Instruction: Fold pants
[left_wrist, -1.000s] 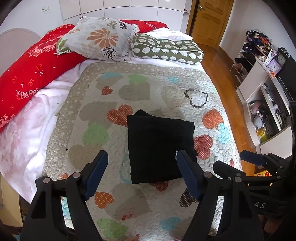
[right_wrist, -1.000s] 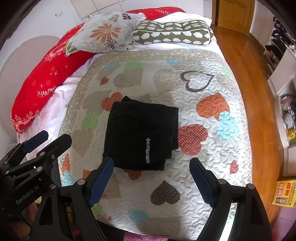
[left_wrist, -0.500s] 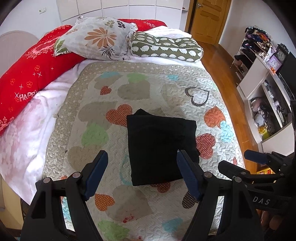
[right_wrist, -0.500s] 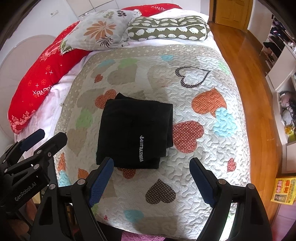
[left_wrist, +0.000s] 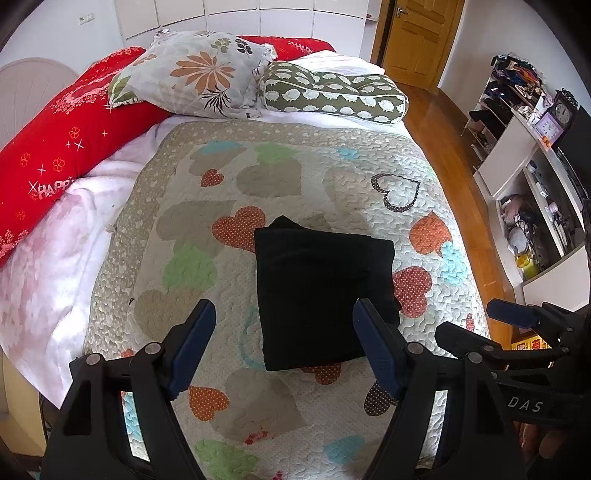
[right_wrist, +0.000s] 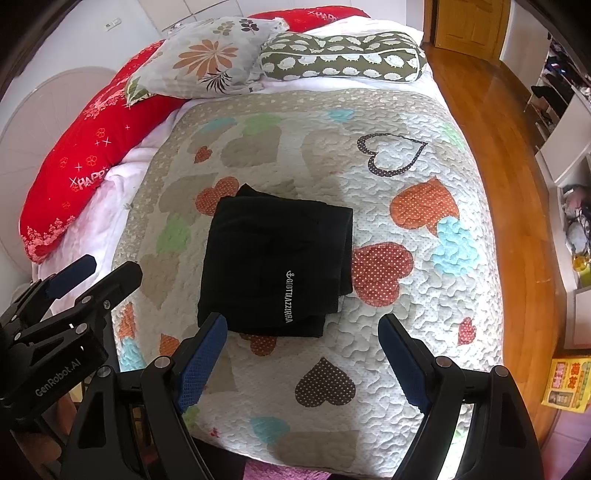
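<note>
Black pants (left_wrist: 321, 291) lie folded into a compact rectangle in the middle of the heart-patterned quilt (left_wrist: 280, 177); in the right wrist view (right_wrist: 273, 262) white lettering shows on top. My left gripper (left_wrist: 284, 314) is open and empty, held above the near edge of the pants. My right gripper (right_wrist: 303, 328) is open and empty, above the quilt just in front of the pants. Each gripper also shows at the side of the other's view: the right one (left_wrist: 513, 325), the left one (right_wrist: 85, 273).
Pillows (left_wrist: 199, 74) and a green bolster (left_wrist: 332, 92) lie at the bed's head. A red blanket (left_wrist: 62, 147) runs along the left. Shelves with clutter (left_wrist: 532, 155) stand right, past a wooden floor (right_wrist: 517, 184). A door (left_wrist: 417, 37) is at the back.
Both grippers have drawn back and up from the bed, so the pants look a little smaller and farther. The pants have not moved. Both grippers stay open.
</note>
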